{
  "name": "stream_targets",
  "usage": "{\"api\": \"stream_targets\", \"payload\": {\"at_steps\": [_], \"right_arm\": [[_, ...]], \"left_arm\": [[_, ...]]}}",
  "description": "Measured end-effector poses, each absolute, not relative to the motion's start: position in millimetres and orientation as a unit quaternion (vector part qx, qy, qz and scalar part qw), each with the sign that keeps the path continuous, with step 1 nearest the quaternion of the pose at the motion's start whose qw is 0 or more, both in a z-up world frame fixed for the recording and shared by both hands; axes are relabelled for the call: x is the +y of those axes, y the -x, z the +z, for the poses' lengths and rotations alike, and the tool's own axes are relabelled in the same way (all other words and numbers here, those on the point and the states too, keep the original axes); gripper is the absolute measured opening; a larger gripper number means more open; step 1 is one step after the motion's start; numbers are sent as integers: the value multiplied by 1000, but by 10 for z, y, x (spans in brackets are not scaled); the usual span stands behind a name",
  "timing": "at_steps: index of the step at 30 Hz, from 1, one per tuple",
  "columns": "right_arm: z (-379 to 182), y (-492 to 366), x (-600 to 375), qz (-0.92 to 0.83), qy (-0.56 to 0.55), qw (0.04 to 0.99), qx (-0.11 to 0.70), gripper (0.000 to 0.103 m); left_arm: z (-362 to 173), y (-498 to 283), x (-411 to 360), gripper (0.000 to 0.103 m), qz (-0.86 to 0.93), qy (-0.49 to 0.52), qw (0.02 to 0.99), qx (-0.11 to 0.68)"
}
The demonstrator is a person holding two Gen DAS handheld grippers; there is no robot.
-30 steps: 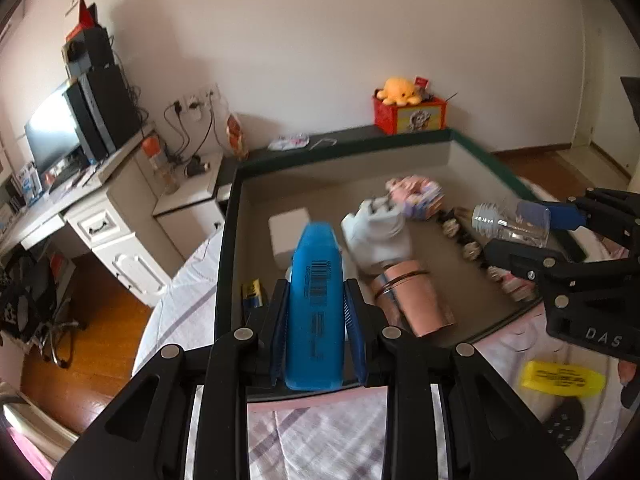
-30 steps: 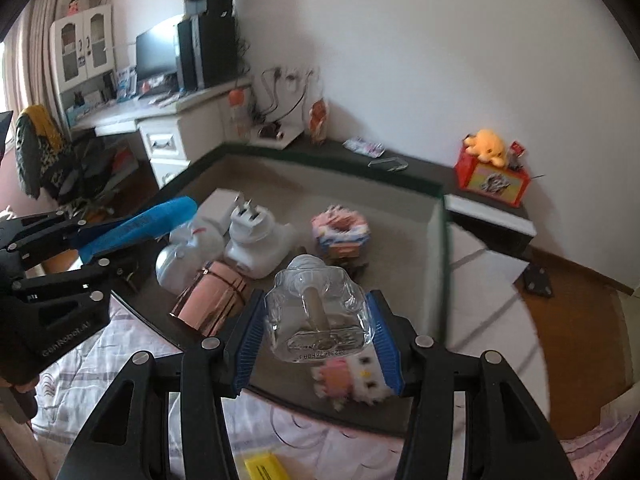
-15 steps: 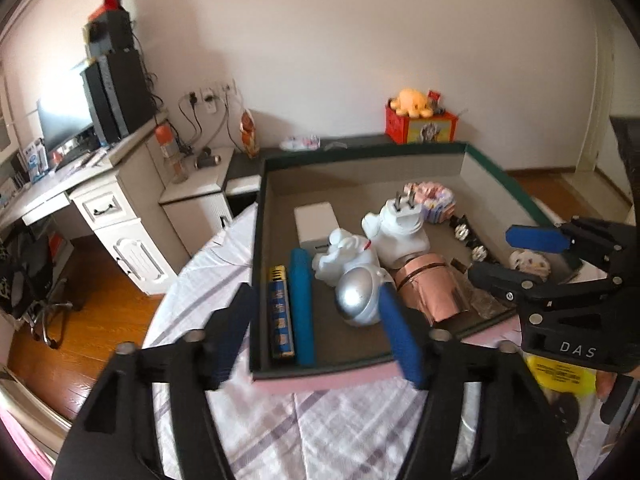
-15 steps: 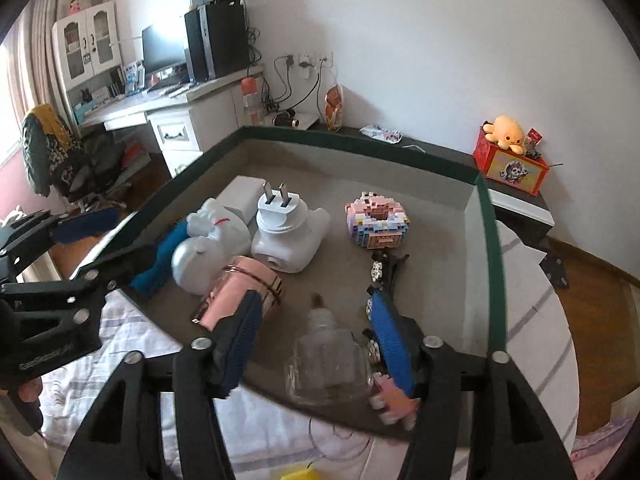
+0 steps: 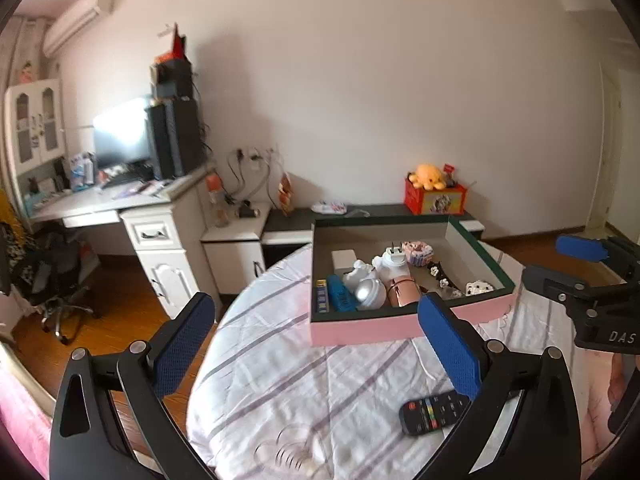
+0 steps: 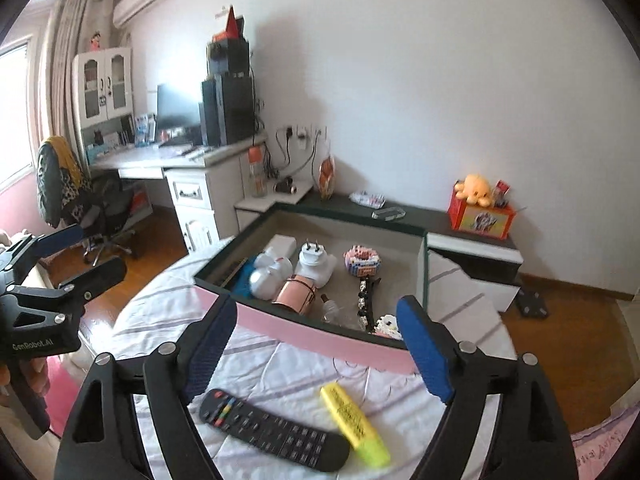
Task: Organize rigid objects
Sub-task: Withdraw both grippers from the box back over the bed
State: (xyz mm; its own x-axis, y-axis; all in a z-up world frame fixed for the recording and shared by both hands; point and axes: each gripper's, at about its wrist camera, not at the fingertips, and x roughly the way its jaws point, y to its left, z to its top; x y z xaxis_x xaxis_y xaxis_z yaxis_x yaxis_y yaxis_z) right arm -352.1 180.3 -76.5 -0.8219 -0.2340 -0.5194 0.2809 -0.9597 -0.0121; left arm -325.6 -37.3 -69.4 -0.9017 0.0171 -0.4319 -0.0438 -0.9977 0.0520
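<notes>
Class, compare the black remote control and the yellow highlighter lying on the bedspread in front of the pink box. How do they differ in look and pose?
The remote control is black, longer and flat with coloured buttons; the highlighter is yellow, shorter and chunkier. The remote control runs mostly across the right wrist view; the highlighter slants more steeply, its far end towards the box. Both lie outside the box, close together.

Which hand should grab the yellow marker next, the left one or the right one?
Probably the right. The yellow highlighter lies just below the open, empty right gripper, beside the remote. In the left wrist view the left gripper is also open, but only the remote shows there.
</notes>
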Motion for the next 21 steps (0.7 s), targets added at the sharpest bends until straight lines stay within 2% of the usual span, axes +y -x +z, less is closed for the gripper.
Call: {"api": "stream_targets", "payload": {"at_steps": [1, 3, 12, 21], "right_arm": [[-729, 3401, 1795, -957, -256, 129, 47, 88], [-680, 3214, 1785, -963, -237, 116, 49, 103], [-544, 2559, 1743, -977, -187, 89, 49, 103], [-473, 2212, 1802, -982, -168, 75, 45, 103]], "left_arm": [[-663, 3142, -383, 103, 976, 214, 13, 31], [-609, 2940, -385, 103, 978, 204, 4, 37], [-463, 2211, -415, 103, 984, 170, -9, 48], [-382, 1891, -366, 103, 986, 155, -6, 63]]}}
